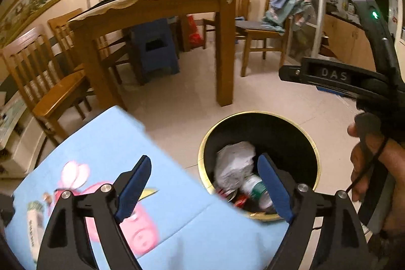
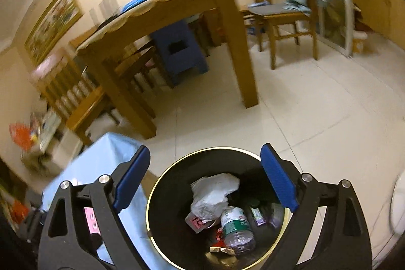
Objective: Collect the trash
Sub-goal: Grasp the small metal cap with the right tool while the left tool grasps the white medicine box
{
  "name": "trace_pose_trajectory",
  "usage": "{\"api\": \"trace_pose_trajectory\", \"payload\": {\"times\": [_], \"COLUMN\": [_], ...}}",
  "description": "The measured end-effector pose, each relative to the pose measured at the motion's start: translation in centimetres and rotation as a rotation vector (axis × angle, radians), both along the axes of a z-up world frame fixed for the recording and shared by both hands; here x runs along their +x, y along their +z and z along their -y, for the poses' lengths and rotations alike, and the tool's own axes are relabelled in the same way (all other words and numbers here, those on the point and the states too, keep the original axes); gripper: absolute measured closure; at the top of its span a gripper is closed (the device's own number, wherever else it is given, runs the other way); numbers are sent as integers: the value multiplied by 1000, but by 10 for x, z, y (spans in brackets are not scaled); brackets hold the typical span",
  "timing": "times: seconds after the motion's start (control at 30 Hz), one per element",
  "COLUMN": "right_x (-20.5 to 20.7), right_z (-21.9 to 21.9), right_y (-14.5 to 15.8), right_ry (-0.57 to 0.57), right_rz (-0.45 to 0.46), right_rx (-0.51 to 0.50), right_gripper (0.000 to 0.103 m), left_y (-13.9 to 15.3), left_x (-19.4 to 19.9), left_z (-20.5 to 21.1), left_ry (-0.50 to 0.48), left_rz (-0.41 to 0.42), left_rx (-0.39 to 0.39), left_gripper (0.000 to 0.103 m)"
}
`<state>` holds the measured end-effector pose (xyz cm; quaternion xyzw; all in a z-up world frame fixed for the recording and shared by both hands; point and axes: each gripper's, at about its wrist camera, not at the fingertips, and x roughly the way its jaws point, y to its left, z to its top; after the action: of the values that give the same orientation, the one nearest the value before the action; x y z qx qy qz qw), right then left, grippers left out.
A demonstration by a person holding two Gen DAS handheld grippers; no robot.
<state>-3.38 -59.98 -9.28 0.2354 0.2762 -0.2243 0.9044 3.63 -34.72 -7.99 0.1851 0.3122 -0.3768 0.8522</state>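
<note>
Both my grippers are empty with the fingers spread wide: my right gripper point(image 2: 203, 177) hangs straight over the trash bin point(image 2: 162, 184), and my left gripper point(image 1: 203, 187) sits over the seam between the bin point(image 1: 205, 143) and the light blue cartoon-printed table point(image 1: 106, 138) just beside it. The main risk, as I judge it, is a knock: my left blue pad point(image 1: 274, 187) hangs close above the bin's cream rim, and dropping lower or swinging sideways could catch that rim and tip or shove the bin across the smooth tiled floor point(image 2: 316, 105). The two grippers also share tight space here; the right gripper point(image 1: 336, 79) shows near my left one, so a careless reach could clash them. The blur at the table edge suggests quick motion, which makes either slip likelier. As for the bin, it stands upright on the floor, black inside, and already holds the trash: a crumpled white plastic bag point(image 2: 215, 194) at the back, a clear plastic bottle with a green label point(image 2: 236, 229) lying on its side, a white card with red print point(image 2: 196, 220), some red wrapper scraps point(image 2: 219, 238), a gold foil piece point(image 2: 222, 251) and small purple packets point(image 2: 260, 216). It is far from full, so overflow is no worry
</note>
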Motion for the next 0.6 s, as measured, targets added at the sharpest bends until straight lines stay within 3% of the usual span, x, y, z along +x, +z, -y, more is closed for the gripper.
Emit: {"api": "trace_pose_trajectory", "payload": {"times": [0.17, 0.3, 0.53, 0.6], "right_x": [48, 84, 150, 172], "right_z": [-73, -141, -292, -337], "right_y": [-1, -10, -37, -46], "right_ry": [192, 371, 770, 854], "right_rz": [-56, -94, -181, -219], "right_rx": [-106, -161, -217, -294], "right_gripper": [15, 15, 17, 21], "left_y": [2, 4, -13, -15], "left_x": [8, 12, 31, 45], "left_z": [-56, -109, -262, -317], "left_ry": [90, 165, 418, 529], "left_rz": [10, 45, 74, 52], "left_rx": [-10, -1, 75, 65], "left_gripper": [15, 7, 7, 7]}}
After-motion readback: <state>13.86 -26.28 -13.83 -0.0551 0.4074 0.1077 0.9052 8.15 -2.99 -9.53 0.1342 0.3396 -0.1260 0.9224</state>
